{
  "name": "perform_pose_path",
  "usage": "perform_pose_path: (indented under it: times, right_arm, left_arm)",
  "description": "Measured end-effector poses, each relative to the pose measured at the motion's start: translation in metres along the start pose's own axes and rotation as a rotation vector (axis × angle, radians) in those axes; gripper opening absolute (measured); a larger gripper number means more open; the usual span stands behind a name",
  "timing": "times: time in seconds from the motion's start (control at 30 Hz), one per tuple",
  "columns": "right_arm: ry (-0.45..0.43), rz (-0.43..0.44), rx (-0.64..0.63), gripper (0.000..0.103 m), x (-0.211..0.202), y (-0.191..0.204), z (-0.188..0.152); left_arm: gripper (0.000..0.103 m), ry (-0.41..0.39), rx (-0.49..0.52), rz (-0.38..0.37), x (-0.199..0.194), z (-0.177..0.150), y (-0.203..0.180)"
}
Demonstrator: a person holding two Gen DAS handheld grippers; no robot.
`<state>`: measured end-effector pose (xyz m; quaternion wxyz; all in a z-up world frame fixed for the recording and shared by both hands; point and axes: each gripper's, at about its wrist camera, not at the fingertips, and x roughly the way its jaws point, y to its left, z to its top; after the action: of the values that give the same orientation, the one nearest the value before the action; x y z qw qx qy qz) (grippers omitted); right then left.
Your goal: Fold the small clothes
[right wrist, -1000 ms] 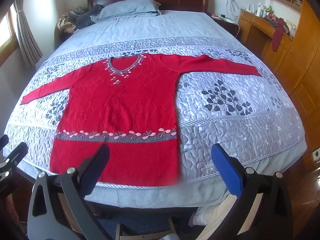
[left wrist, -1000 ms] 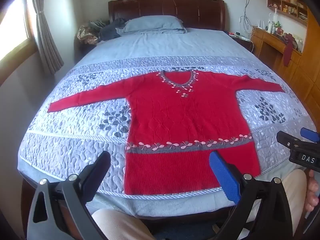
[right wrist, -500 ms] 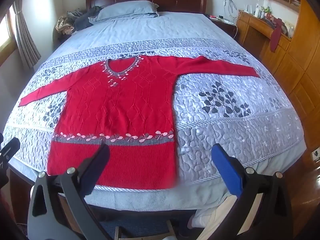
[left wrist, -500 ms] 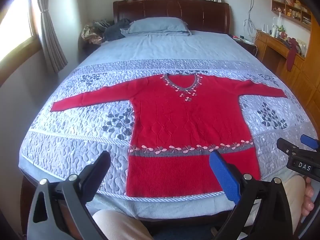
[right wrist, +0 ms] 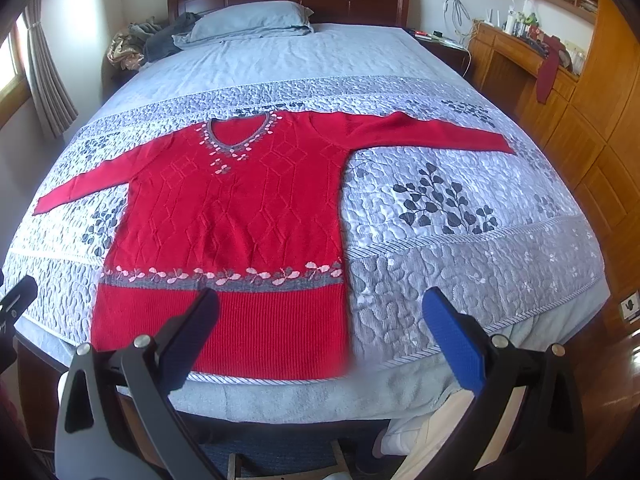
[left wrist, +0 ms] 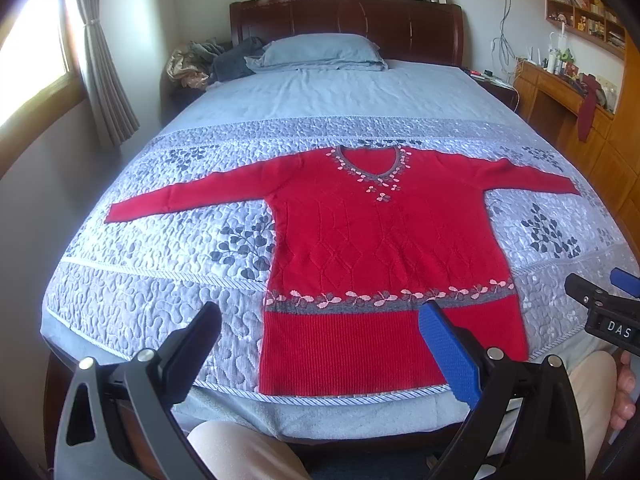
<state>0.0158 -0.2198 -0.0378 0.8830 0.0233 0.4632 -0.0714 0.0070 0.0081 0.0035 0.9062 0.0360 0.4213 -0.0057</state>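
Left tool [left wrist: 320,340] and right tool [right wrist: 320,328] both stand wide apart, empty, above the bed [right wrist: 460,280] edge, clear of the flat red sweater [left wrist: 384,248].

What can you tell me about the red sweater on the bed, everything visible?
The red sweater is a knit with a raised diamond pattern, a grey V-neckline trimmed in pink and white leaf motifs, a matching grey band low on the body and a ribbed hem. It lies flat, front up and unfolded on the quilted bedspread, both long sleeves spread outward, hem toward the bed's foot edge. Neither gripper touches it; only the bedspread does.
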Motion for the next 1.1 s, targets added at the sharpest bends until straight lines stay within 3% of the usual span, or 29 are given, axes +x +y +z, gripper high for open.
perform_pose_path:
  times: [1.1]
  right_arm:
    - [0.029, -0.001, -0.003, 0.101, 0.0061, -0.0016, -0.0049]
  left_arm:
    - [0.099, 0.0, -0.008, -0.001, 0.0015, -0.0019, 0.0032]
